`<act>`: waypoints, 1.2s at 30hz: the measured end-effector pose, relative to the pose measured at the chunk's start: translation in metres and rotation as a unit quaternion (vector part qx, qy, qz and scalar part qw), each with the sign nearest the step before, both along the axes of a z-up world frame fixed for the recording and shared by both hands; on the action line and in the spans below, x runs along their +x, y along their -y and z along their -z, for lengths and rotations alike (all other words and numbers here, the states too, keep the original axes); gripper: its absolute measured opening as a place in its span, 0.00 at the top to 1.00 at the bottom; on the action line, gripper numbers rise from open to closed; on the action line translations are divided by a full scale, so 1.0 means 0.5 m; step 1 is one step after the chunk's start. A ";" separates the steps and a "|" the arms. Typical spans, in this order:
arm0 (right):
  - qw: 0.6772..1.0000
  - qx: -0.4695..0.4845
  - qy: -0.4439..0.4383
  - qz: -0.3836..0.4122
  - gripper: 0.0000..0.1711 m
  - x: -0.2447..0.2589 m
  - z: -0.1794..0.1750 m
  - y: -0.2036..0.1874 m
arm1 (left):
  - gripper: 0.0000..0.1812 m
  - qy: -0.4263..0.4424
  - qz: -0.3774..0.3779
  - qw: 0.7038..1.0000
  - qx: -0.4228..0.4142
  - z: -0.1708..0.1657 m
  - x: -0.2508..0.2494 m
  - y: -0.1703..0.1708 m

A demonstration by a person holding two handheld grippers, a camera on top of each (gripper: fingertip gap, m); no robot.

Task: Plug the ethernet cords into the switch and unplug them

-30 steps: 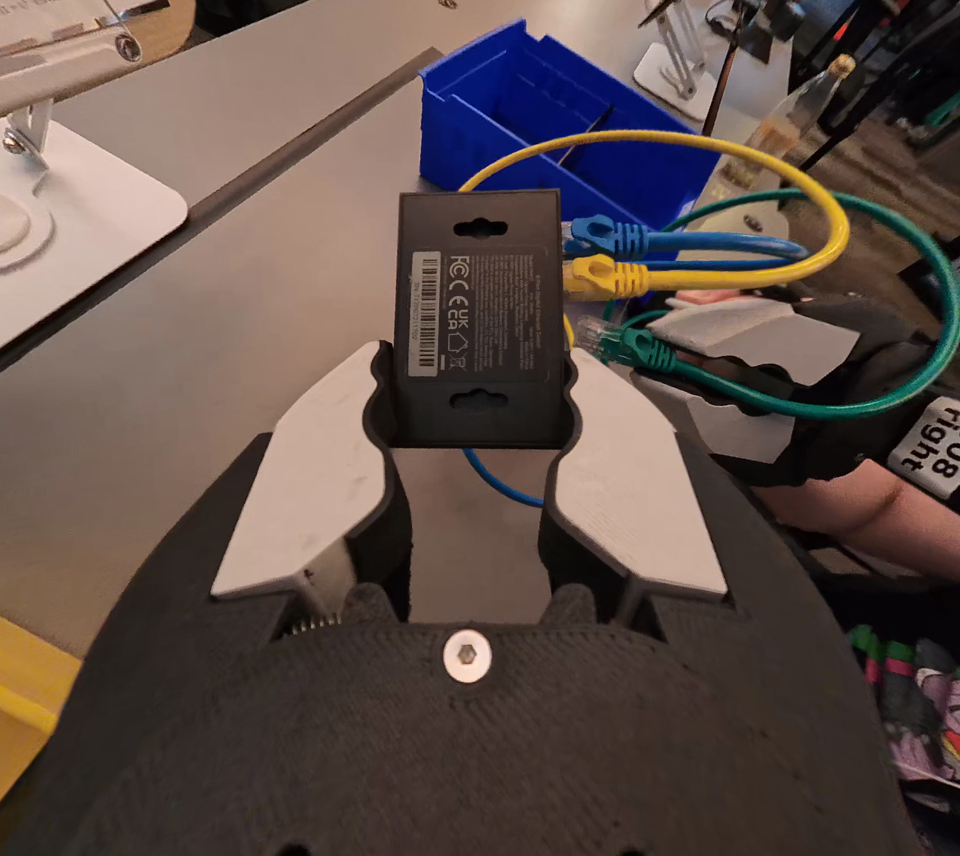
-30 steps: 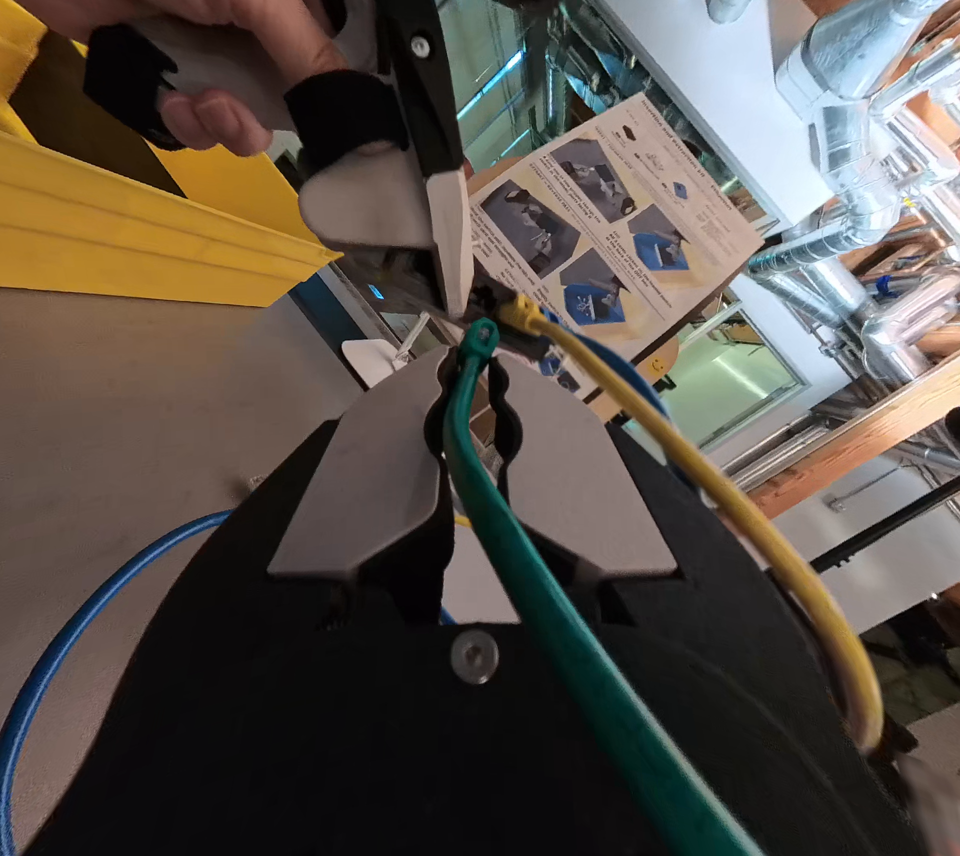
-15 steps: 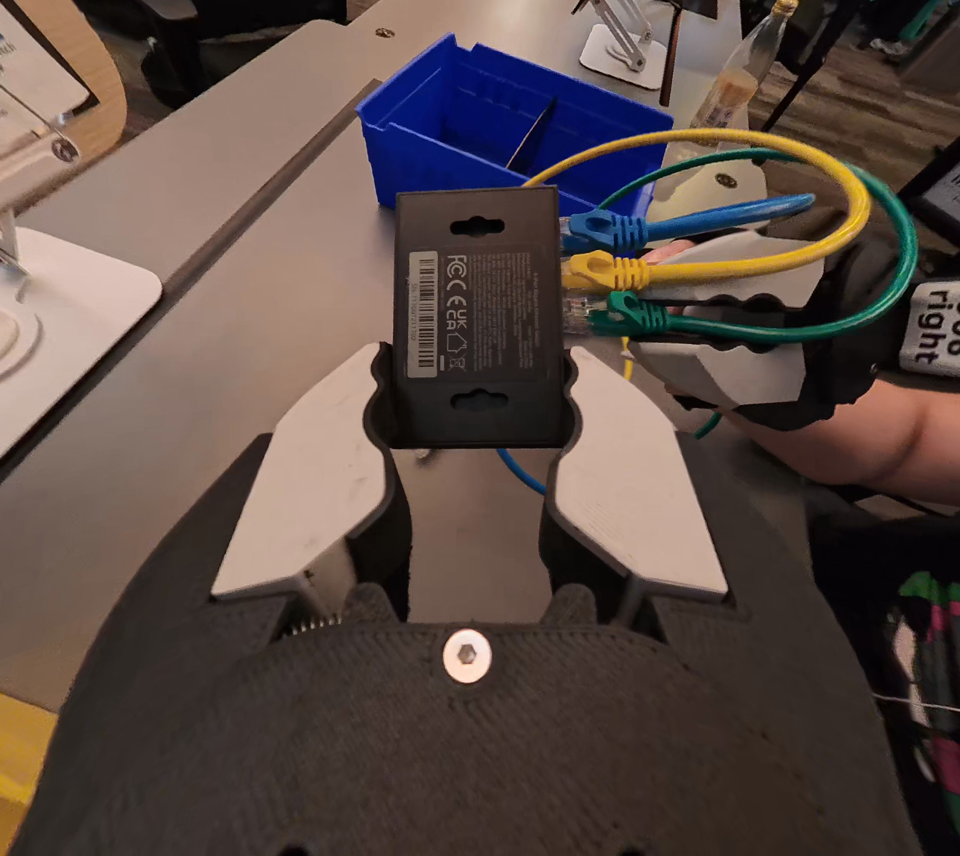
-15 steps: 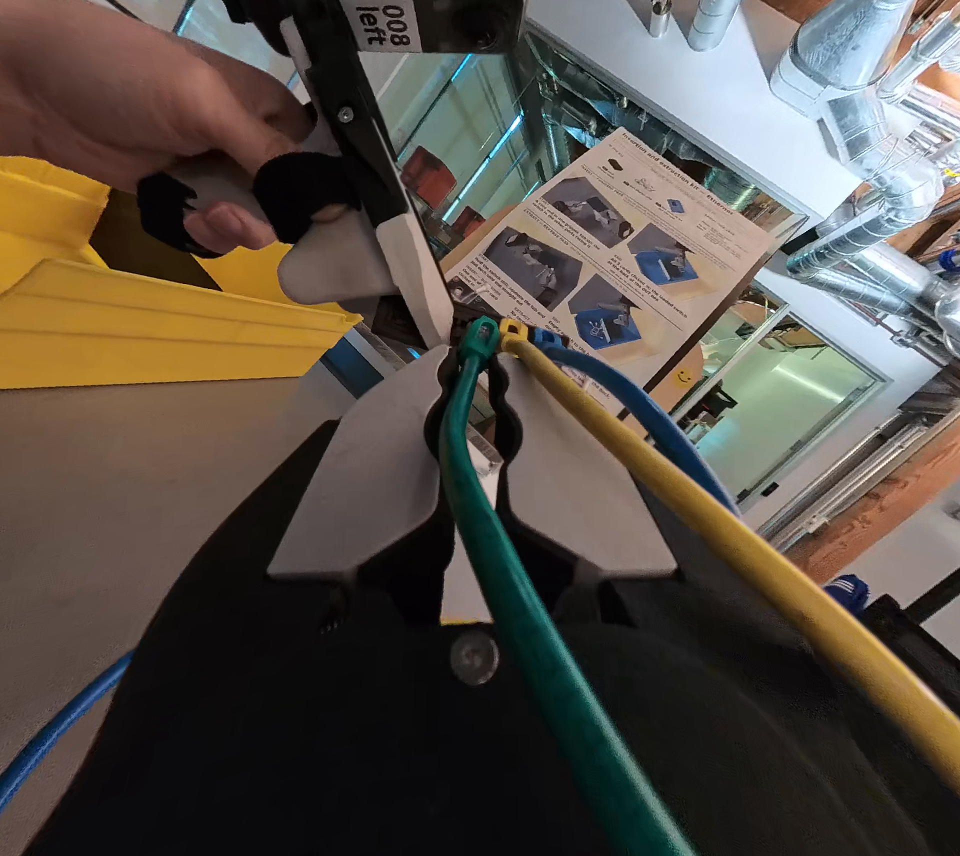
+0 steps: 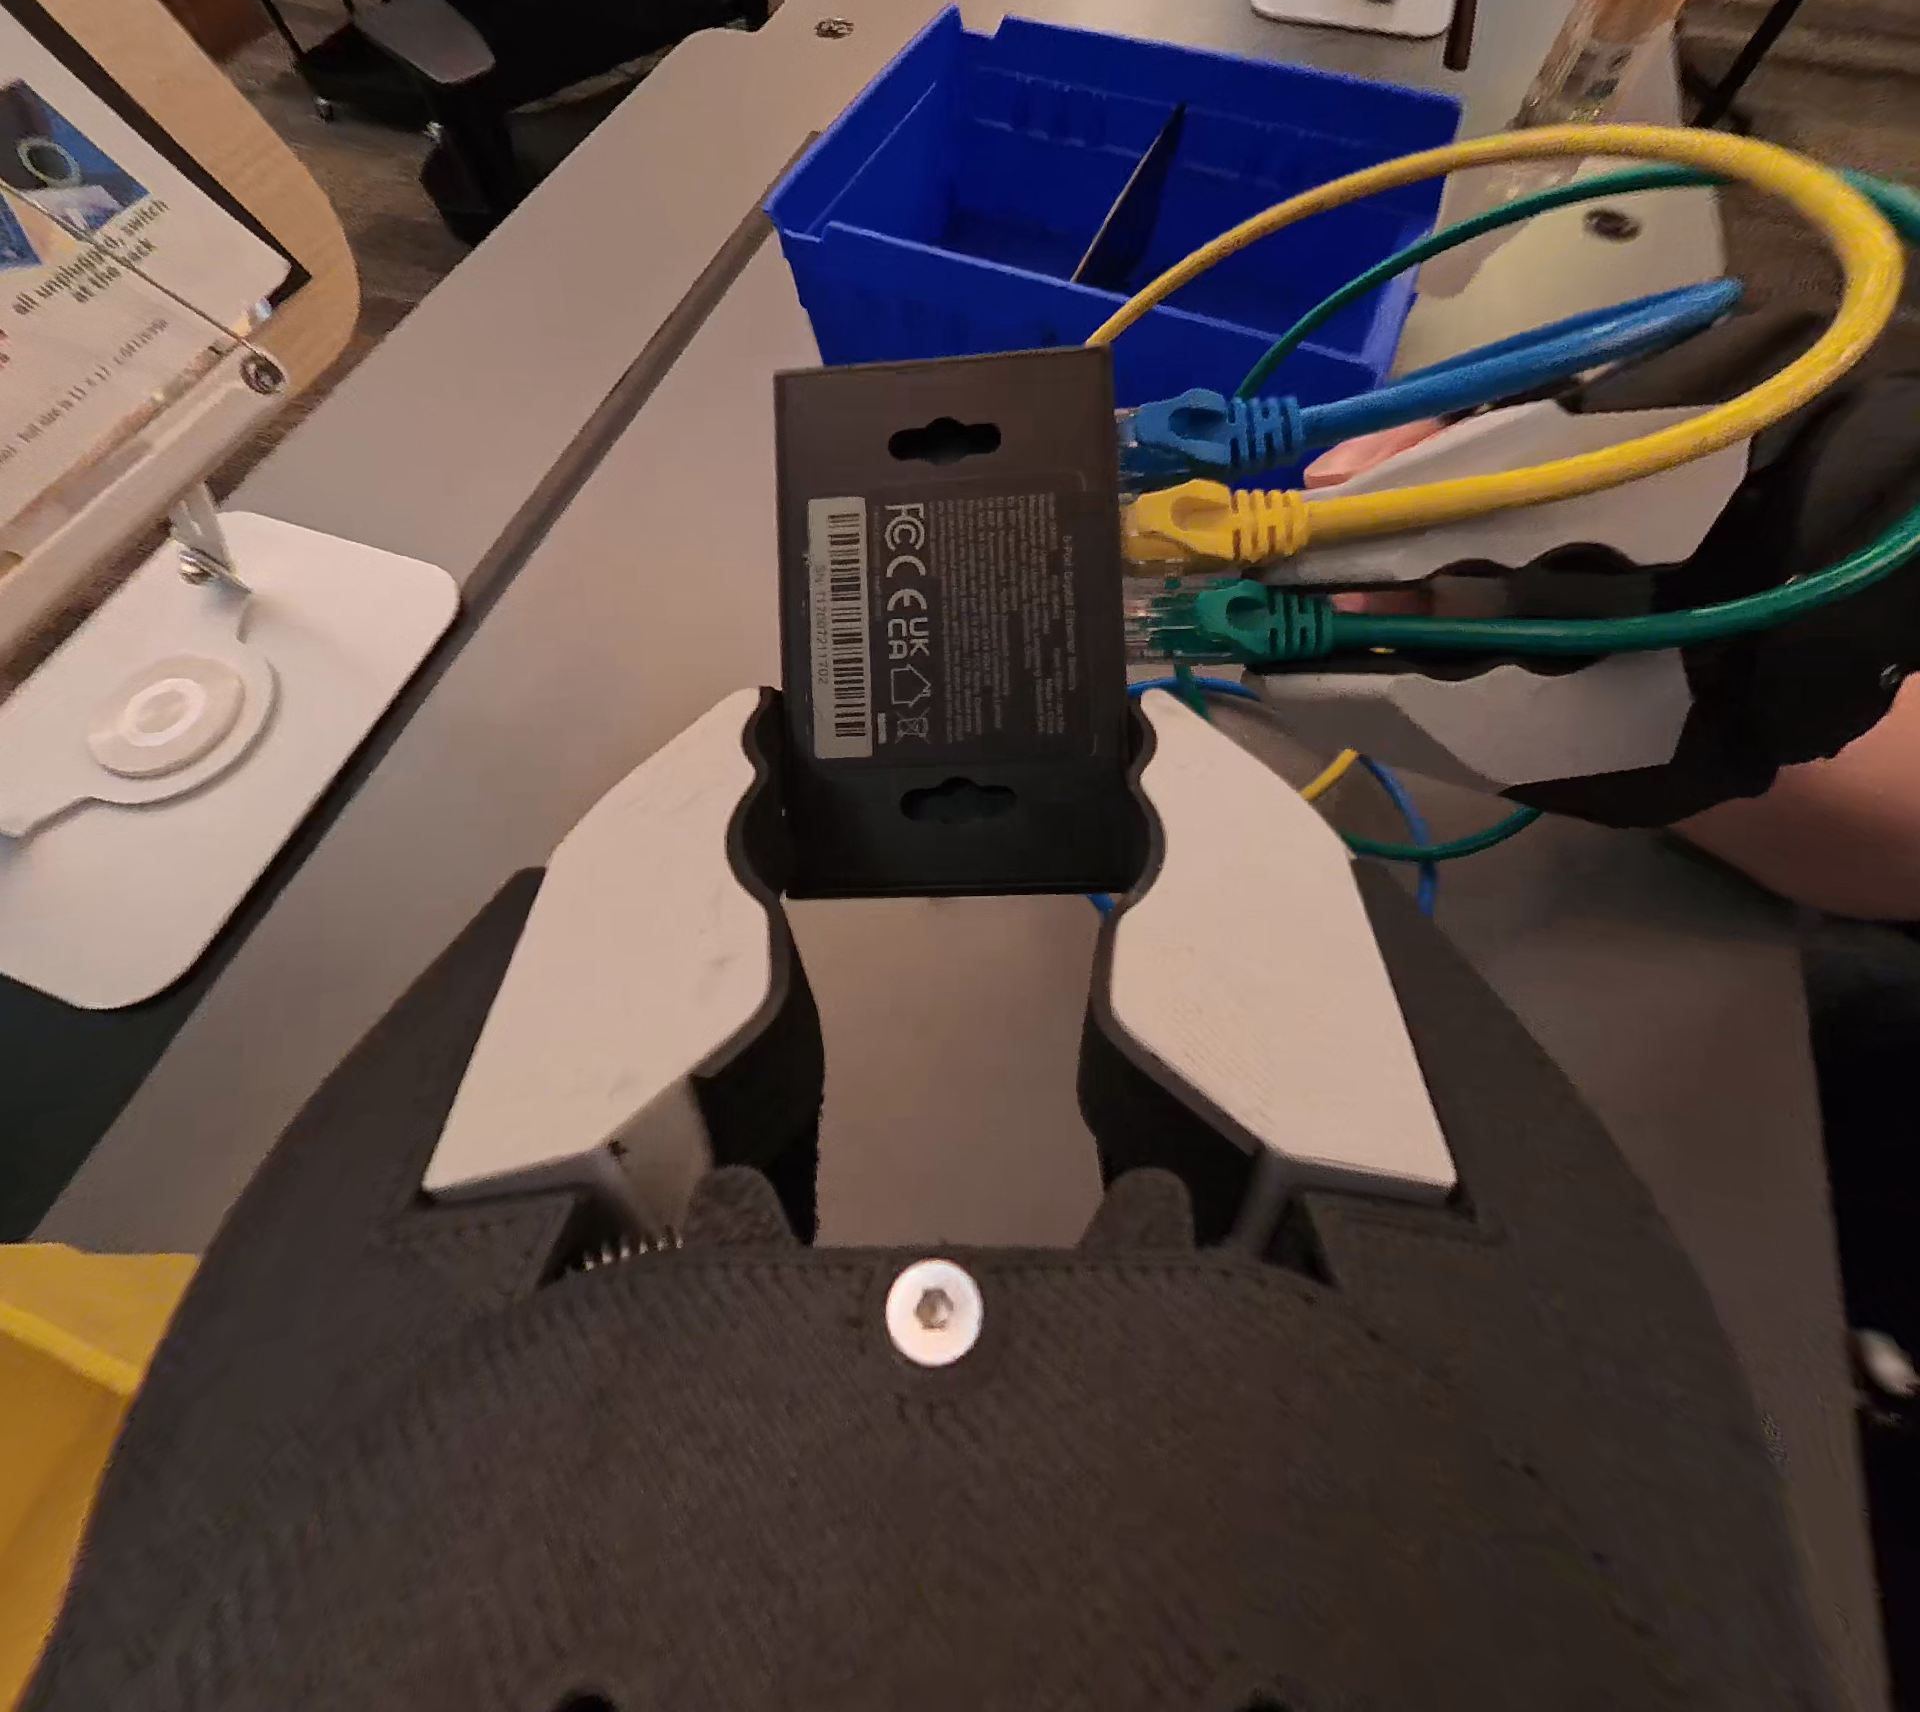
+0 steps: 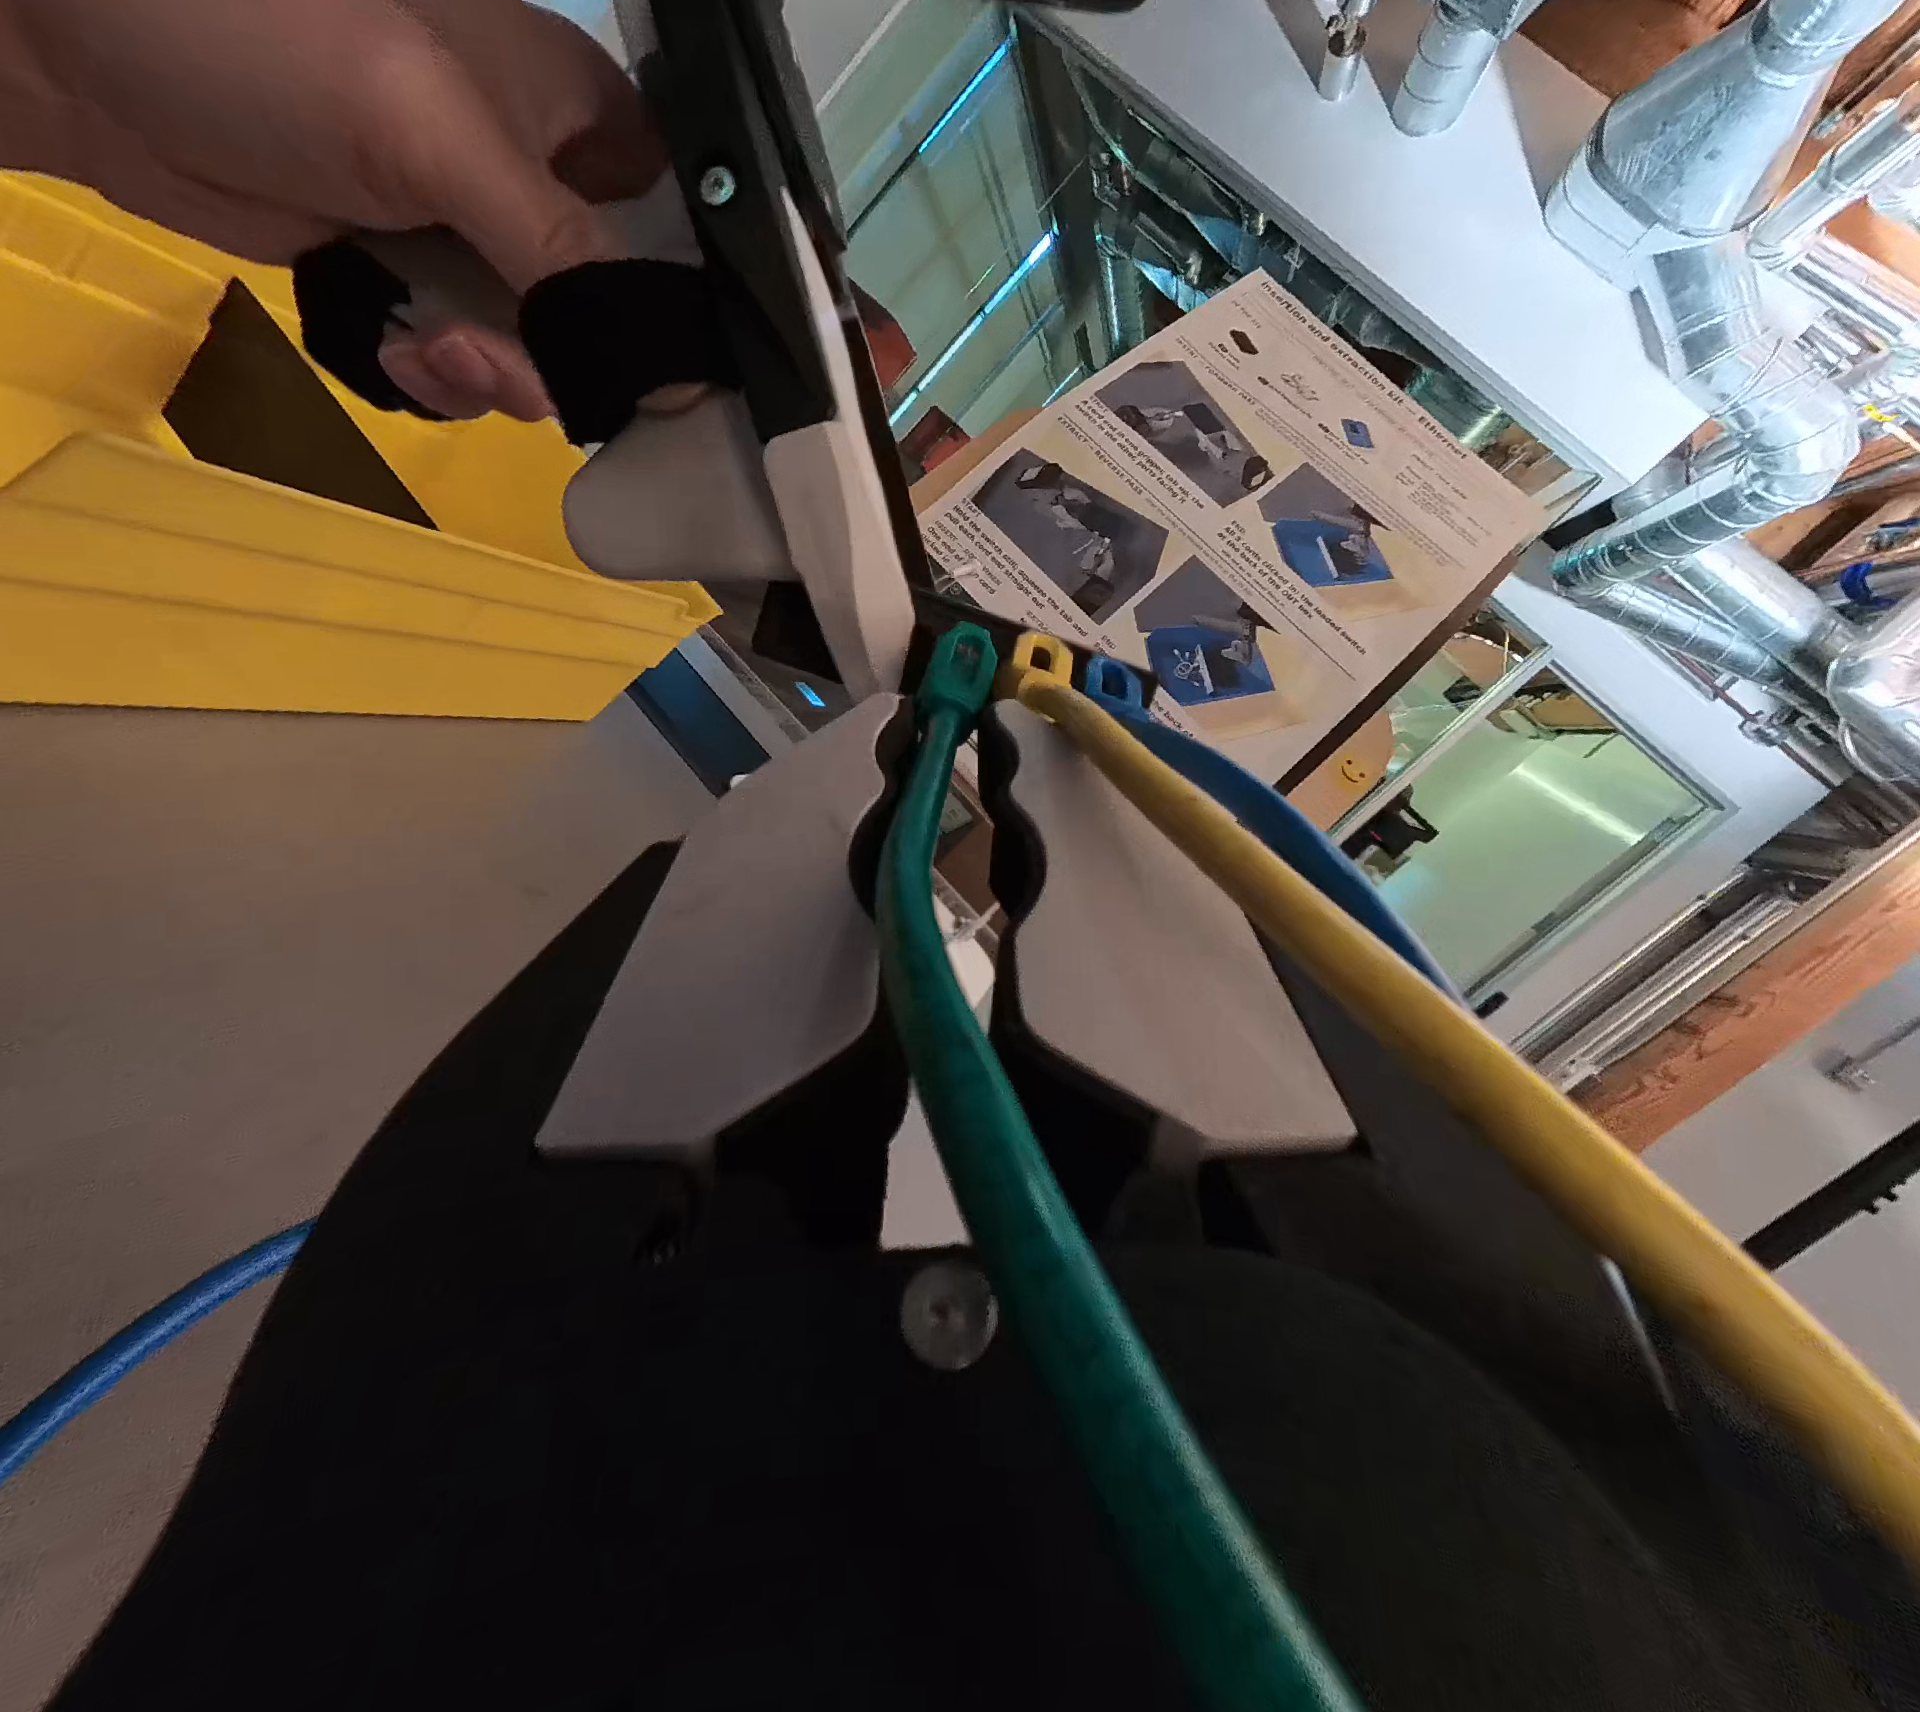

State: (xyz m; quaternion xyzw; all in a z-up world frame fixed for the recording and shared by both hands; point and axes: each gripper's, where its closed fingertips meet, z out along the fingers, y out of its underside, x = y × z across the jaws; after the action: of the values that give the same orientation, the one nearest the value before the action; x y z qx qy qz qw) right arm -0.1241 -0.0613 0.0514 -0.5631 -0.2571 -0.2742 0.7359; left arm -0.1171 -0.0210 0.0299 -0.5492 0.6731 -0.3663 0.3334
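My left gripper [image 5: 945, 727] is shut on the near end of a black switch [image 5: 945, 582], held label side up above the grey table [image 5: 582, 540]. A blue plug [image 5: 1205, 426] and a yellow plug [image 5: 1205, 524] sit in ports on its right side. My right gripper [image 5: 1262, 623] comes in from the right, shut on the green cord [image 5: 1507, 628] just behind the green plug [image 5: 1247, 623]. The plug's clear tip meets the switch below the yellow one; how deep it sits is unclear. The right wrist view shows my right gripper [image 6: 940, 717], the green cord [image 6: 925, 883], the three plugs and the left gripper [image 6: 831, 540].
A blue divided bin [image 5: 1091, 208] stands just beyond the switch. A white stand base [image 5: 156, 727] with an instruction sheet is at the left. A yellow bin [image 6: 312, 582] sits near the left hand. Loose cord ends [image 5: 1382, 810] lie on the table under the right gripper.
My right gripper has carried the green plug up and in, from just clear of the switch to its side below the yellow plug. The switch stays gripped in my left gripper.
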 end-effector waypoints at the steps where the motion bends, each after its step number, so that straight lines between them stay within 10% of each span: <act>1: 1.000 0.001 -0.004 -0.002 0.93 -0.001 -0.001 0.001 | 0.67 -0.004 -0.001 1.000 0.025 0.002 -0.001 -0.001; 36: 0.976 0.112 -0.185 -0.008 0.93 0.033 -0.035 0.038 | 0.67 0.114 -0.061 0.987 0.099 -0.072 0.030 0.002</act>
State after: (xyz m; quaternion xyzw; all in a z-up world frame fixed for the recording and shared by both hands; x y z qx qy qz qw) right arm -0.1077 -0.0803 0.0691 -0.5163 -0.0888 -0.1863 0.8312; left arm -0.1021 -0.0219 0.0662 -0.5082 0.6292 -0.3369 0.4820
